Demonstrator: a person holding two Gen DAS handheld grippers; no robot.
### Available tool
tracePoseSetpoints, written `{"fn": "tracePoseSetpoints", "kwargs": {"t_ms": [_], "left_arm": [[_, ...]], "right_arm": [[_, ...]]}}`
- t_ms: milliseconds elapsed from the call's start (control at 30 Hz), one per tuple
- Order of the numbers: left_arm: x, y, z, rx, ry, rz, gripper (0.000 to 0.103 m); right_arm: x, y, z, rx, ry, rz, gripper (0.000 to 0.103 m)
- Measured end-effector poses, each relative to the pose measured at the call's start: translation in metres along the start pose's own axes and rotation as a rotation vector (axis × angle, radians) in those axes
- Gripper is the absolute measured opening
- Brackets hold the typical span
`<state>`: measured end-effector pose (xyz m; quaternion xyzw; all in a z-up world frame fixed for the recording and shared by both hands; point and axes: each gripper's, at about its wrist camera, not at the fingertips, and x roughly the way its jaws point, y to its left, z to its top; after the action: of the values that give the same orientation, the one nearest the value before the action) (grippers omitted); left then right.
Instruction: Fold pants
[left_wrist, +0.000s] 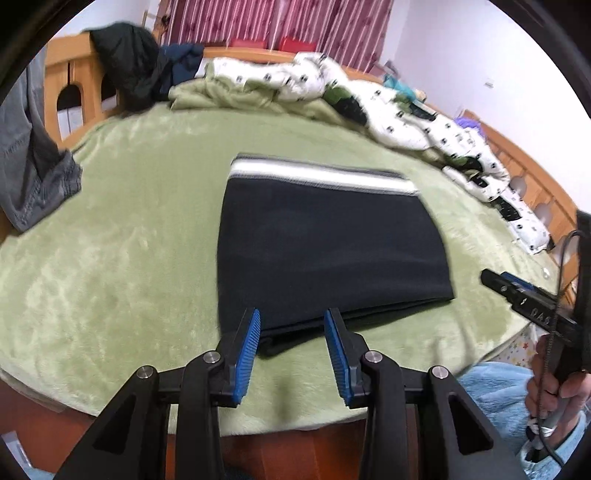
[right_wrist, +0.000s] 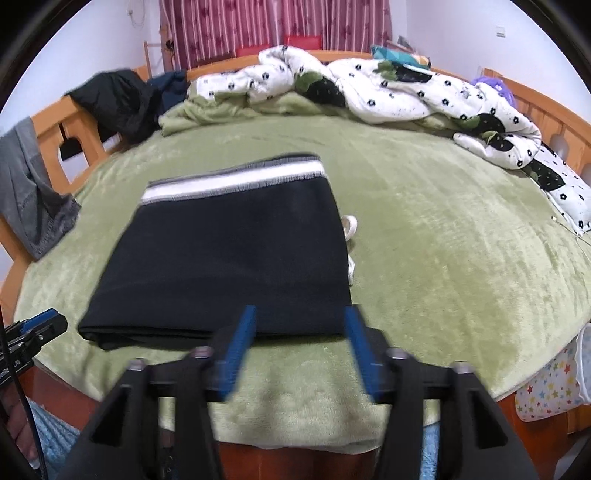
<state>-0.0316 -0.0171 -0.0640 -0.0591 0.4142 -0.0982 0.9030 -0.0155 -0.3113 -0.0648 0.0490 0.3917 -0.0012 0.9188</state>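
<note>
Lying flat mid-bed on the green blanket (right_wrist: 424, 229), the black pants (right_wrist: 229, 258) sit as a compact folded rectangle, striped waistband (right_wrist: 236, 177) at 12 o'clock, doubled fold edge at 6 o'clock nearest the grippers; the fold looks finished, judging from the squared stack. A pale drawstring (right_wrist: 349, 225) pokes out at 3 o'clock of the stack. Left gripper (left_wrist: 291, 347) hangs just over the near fold edge at its 7 o'clock corner, jaws partly apart, nothing between the pads. Right gripper (right_wrist: 299, 350) sits over the 5 o'clock corner, jaws wide, empty; blur fits a hand in motion. Both read as let go, so the stack rests on its own. Rumpled white quilt (right_wrist: 388, 88) lies at 1 o'clock, dark clothes (right_wrist: 118, 99) drape the wooden bed frame (right_wrist: 48, 129) at 10 o'clock, well apart.
</note>
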Motion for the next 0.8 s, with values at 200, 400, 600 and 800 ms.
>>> {"fn": "tracePoseSetpoints", "kwargs": {"t_ms": [200,400,600,800], "left_arm": [[-0.044,-0.022,0.007,0.038,-0.091,0.052,0.061],[-0.064,-0.032,0.010,0.025,-0.132,0.102,0.070],[-0.066,-0.031,0.011,0.008,-0.108,0.112,0.075],[-0.065,-0.032,0.008,0.006,-0.098,0.126,0.077]], "right_arm": [[-0.036,-0.002,-0.002,-0.003,-0.065,-0.013,0.090],[-0.060,0.002,-0.005,-0.035,-0.097,-0.041,0.094],[-0.074,0.005,-0.006,-0.048,-0.114,-0.038,0.096],[-0.073,0.009,-0.005,-0.053,-0.108,-0.043,0.096]]}}
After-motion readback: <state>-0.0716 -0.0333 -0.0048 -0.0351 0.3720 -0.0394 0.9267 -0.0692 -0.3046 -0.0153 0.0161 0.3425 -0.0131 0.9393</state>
